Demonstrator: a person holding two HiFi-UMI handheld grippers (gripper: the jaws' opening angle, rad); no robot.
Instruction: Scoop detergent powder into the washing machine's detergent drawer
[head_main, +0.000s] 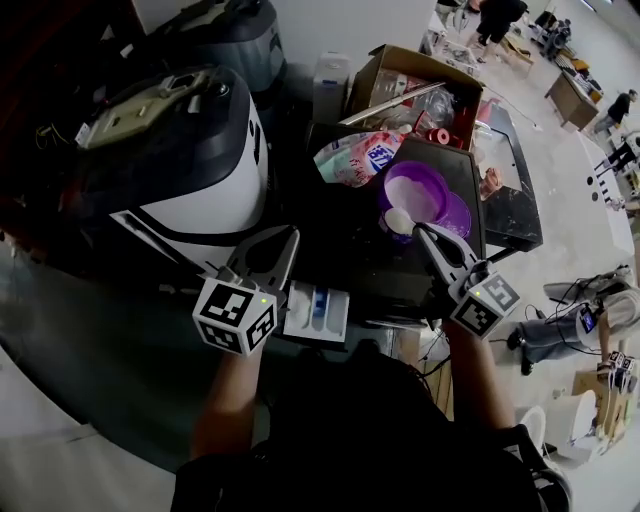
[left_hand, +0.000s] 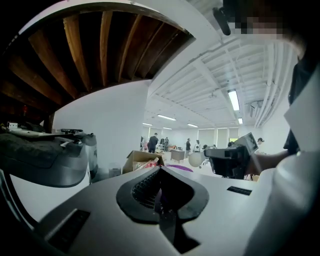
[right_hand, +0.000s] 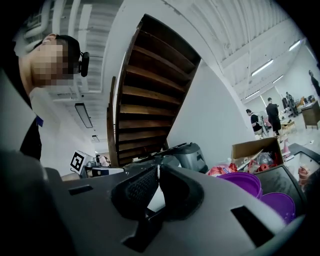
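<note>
Open hall, dark washing machine top (head_main: 345, 250); your right gripper (head_main: 420, 230) is clenched on the white scoop (head_main: 398, 220), its bowl over the purple powder tub (head_main: 432, 172); your left gripper (head_main: 290, 238), left of the tub, has its jaws pressed together; the detergent drawer (head_main: 318, 312) stands open below-left of the tub.

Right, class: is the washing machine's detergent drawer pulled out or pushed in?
Pulled out. In the head view the detergent drawer lies exposed from above, with its white and blue compartments showing.

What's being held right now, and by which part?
The right gripper holds the white scoop by its handle, jaws shut on it; the left gripper holds nothing.
</note>
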